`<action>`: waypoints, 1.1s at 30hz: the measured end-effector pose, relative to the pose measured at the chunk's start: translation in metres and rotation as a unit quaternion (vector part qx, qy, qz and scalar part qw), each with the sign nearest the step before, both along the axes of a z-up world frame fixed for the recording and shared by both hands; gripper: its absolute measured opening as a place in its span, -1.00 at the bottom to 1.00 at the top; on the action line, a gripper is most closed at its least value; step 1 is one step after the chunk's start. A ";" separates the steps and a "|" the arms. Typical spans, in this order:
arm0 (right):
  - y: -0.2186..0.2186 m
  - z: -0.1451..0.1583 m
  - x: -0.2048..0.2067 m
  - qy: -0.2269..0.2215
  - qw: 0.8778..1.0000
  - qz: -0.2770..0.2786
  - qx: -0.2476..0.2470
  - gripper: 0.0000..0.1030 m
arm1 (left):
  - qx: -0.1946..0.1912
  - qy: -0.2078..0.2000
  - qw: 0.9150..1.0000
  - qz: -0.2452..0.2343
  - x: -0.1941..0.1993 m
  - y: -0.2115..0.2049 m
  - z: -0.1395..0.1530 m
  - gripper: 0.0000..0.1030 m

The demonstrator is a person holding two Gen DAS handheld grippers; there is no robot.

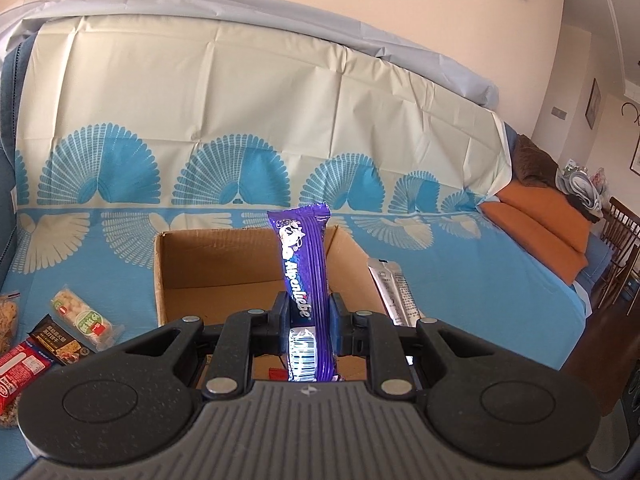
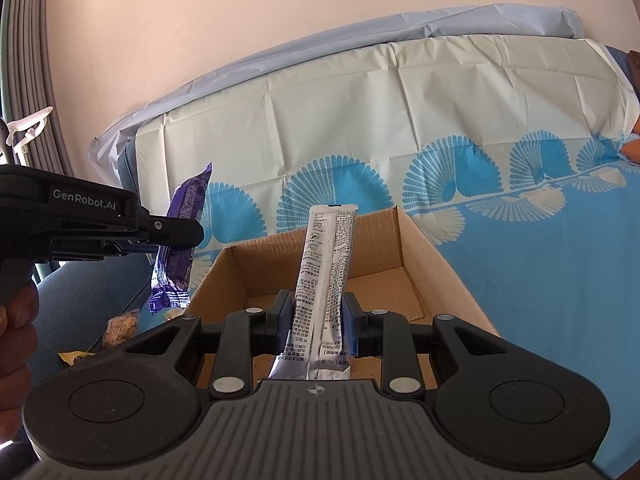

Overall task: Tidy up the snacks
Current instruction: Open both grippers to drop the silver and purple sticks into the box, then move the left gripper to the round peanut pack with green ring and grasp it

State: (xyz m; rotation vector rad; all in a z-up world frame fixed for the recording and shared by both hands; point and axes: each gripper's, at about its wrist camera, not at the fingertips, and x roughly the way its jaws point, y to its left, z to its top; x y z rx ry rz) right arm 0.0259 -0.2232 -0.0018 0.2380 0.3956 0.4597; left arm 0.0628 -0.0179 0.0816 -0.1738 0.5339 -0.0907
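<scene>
My left gripper (image 1: 309,312) is shut on a purple Alpenliebe candy pack (image 1: 303,264), held upright above the near edge of an open cardboard box (image 1: 192,264). My right gripper (image 2: 316,314) is shut on a silver stick sachet (image 2: 326,264), held upright over the same box (image 2: 436,256). The sachet also shows in the left wrist view (image 1: 394,292) at the box's right side. The left gripper (image 2: 176,234) with the purple pack (image 2: 180,240) shows at the left of the right wrist view. The box floor that shows is bare.
Several loose snack bars lie on the blue patterned cloth left of the box: a green-white one (image 1: 86,318), a dark one (image 1: 60,340), a red one (image 1: 20,368). Orange cushions (image 1: 540,224) lie far right. A sofa back rises behind.
</scene>
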 end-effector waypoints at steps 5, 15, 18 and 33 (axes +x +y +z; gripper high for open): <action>0.002 0.001 0.000 -0.001 1.000 -0.005 -0.006 -0.43 | -0.012 0.008 1.000 -0.014 -0.001 0.002 -0.001 -0.43; 0.008 0.001 0.002 0.004 0.999 -0.021 -0.032 -0.31 | 0.000 -0.024 1.000 0.002 -0.038 0.029 -0.015 -0.03; 0.011 0.001 0.002 0.005 0.999 -0.024 -0.042 -0.21 | 0.011 -0.032 0.999 0.013 -0.057 0.049 -0.025 -0.07; 0.023 0.000 0.001 0.012 0.997 -0.040 -0.068 0.14 | 0.096 0.007 0.980 0.171 -0.113 0.200 -0.092 -0.25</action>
